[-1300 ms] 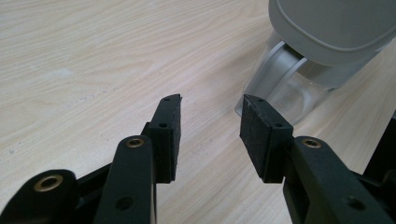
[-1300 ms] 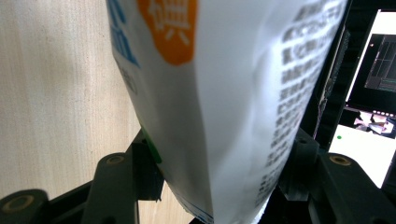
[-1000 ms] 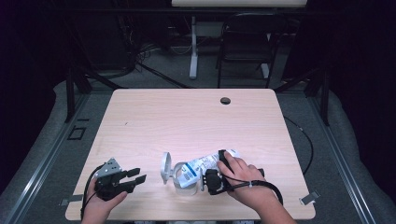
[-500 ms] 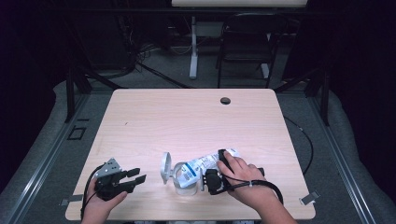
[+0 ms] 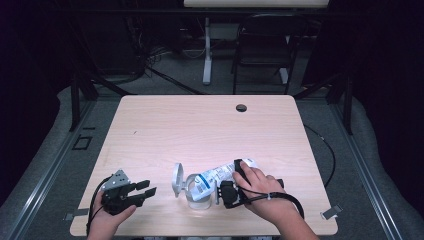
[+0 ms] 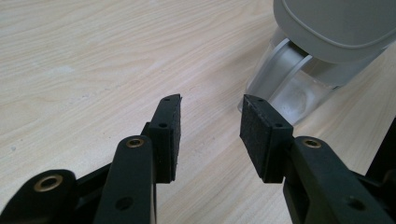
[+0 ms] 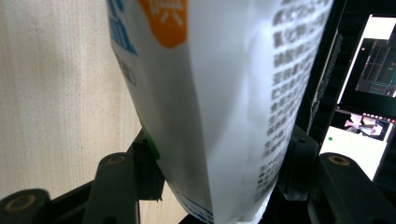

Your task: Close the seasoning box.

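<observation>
Right gripper (image 5: 227, 192) pinches the pouch (image 7: 219, 93) tilted over the clear container (image 5: 197, 192), probably to pour. Left gripper (image 5: 142, 190) waits, fingers spread, on the tabletop (image 5: 200, 130).

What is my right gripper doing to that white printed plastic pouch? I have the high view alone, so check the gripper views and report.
Observer: In the right gripper view, the right gripper has the white printed plastic pouch squeezed between both black pads.
Operator: Now check the left gripper.
Observer: In the left gripper view, the left gripper stands open, with bare light wooden table between its pads.
Operator: Tell me what it faces.
Observer: The clear plastic jar with its grey lid sits just ahead, to the right of the jaws in that view, and does not touch them.
</observation>
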A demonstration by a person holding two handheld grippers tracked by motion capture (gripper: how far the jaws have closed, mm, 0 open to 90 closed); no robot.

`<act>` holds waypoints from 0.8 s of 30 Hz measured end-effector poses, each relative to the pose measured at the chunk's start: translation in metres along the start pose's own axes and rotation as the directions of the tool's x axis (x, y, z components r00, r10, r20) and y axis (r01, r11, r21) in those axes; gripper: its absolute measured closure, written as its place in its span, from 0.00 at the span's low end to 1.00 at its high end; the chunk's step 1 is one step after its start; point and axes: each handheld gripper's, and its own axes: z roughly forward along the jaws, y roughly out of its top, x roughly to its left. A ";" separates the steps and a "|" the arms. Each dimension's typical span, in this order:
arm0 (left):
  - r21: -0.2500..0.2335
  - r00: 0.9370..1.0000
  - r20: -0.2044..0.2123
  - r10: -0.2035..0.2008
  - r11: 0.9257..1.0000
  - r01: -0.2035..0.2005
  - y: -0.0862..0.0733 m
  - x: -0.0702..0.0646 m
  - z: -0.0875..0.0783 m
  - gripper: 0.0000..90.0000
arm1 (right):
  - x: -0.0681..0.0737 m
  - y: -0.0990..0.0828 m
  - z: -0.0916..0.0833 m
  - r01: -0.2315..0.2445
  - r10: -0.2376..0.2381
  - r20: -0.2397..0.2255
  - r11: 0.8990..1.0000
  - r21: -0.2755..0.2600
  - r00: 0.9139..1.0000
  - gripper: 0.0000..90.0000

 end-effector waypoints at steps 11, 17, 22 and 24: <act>0.005 1.000 0.001 -0.006 1.000 0.006 -0.001 0.001 0.000 0.65 | -0.002 0.000 -0.002 0.028 -0.028 0.022 1.000 0.012 0.999 0.51; 0.006 1.000 0.001 -0.003 1.000 0.003 -0.001 0.001 0.000 0.65 | -0.002 0.000 -0.001 0.021 -0.022 0.018 1.000 0.003 1.000 0.51; 0.001 1.000 -0.001 -0.007 1.000 0.007 -0.001 0.001 0.001 0.65 | -0.001 0.000 -0.002 0.025 -0.025 0.017 1.000 -0.005 1.000 0.52; 0.001 1.000 -0.001 -0.010 1.000 0.010 -0.001 0.001 0.001 0.65 | -0.001 0.000 -0.001 0.027 -0.027 0.017 1.000 -0.004 1.000 0.52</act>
